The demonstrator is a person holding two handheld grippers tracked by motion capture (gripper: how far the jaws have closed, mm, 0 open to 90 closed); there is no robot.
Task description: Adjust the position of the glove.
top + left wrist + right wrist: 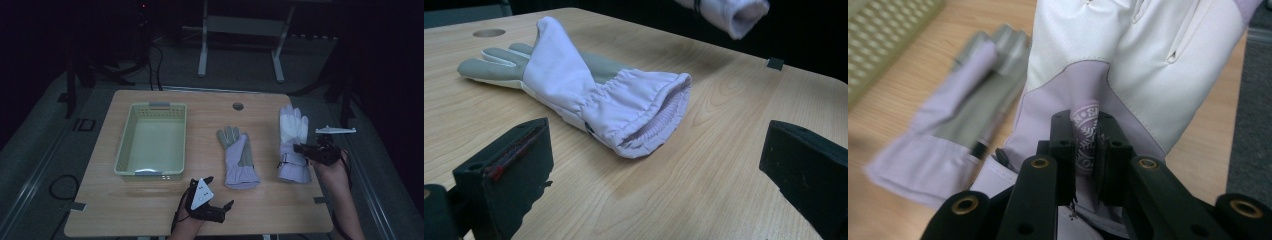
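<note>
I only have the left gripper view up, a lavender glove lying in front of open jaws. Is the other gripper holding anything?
Observer: Yes. The right gripper is shut on the white-backed glove, pinching a fold of fabric.
Operator: Anything else on the table?
Observer: A pale green basket sits at the table's left side, nothing in it.
Operator: Where's my gripper relative to that basket?
Observer: The left gripper is near the table's front edge, just right of the basket's front corner.

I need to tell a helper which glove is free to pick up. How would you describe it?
On the wooden table, look right of the basket. Two gloves lie there; take the left glove, nearer the basket. Its grey palm faces up, and no gripper holds it, unlike the right glove, pinched by the right gripper.
</note>
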